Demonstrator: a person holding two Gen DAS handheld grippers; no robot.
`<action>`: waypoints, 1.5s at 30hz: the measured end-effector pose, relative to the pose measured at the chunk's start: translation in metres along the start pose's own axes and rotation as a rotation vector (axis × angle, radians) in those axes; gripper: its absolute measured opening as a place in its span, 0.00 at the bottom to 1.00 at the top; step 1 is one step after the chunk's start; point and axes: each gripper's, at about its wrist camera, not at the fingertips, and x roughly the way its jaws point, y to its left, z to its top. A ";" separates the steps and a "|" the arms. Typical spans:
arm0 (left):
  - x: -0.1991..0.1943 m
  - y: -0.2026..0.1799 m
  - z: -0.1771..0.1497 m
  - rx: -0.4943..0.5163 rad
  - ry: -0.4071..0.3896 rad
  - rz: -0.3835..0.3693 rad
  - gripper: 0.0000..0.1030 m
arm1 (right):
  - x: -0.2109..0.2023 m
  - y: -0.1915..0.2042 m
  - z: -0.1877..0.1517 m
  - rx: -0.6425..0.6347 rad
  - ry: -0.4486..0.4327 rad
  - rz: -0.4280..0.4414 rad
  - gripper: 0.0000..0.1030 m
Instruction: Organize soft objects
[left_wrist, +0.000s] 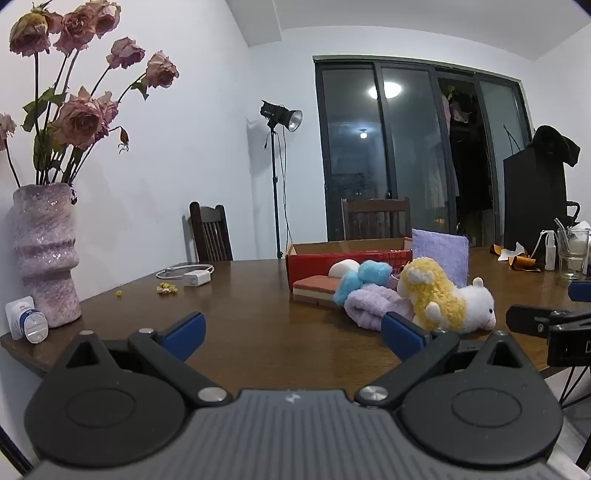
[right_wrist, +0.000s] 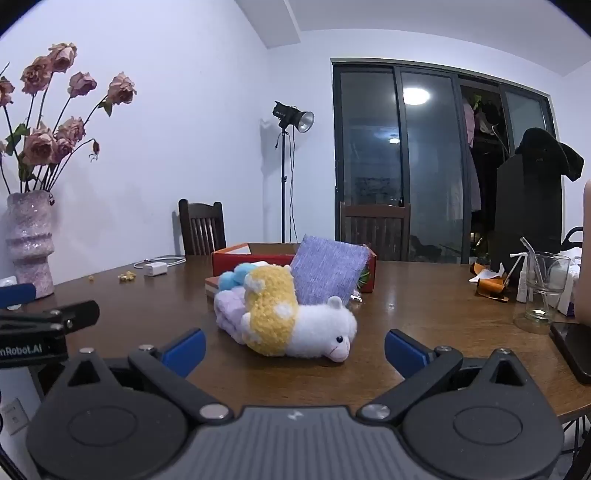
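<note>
Both claws gape wide, nothing between the blue pads: left claw (left_wrist: 291, 334), right claw (right_wrist: 293, 350). Yellow-and-white plush alpaca toy (right_wrist: 295, 325) lies on its side on the brown wooden tabletop (right_wrist: 424, 306), just ahead of the right claw. Lilac folded towel (right_wrist: 231, 314) touches it behind, light-blue fluffy plush (left_wrist: 360, 278) beyond. Purple cloth square (right_wrist: 327, 273) leans upright against the red cardboard box (left_wrist: 351, 256).

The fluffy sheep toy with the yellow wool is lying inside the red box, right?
Not quite. The sheep toy with the yellow wool is lying on the wooden table, in front of the red box, not inside it. The right wrist view shows this clearly.
</note>
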 end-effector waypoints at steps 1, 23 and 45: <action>0.000 0.001 0.000 -0.004 0.007 -0.004 1.00 | -0.001 -0.001 0.000 0.005 0.000 0.003 1.00; 0.000 -0.005 -0.002 0.026 -0.016 0.002 1.00 | 0.001 -0.004 -0.003 0.040 0.007 -0.017 1.00; 0.002 -0.003 -0.002 0.026 -0.005 0.004 1.00 | 0.003 -0.007 -0.006 0.056 0.012 -0.031 1.00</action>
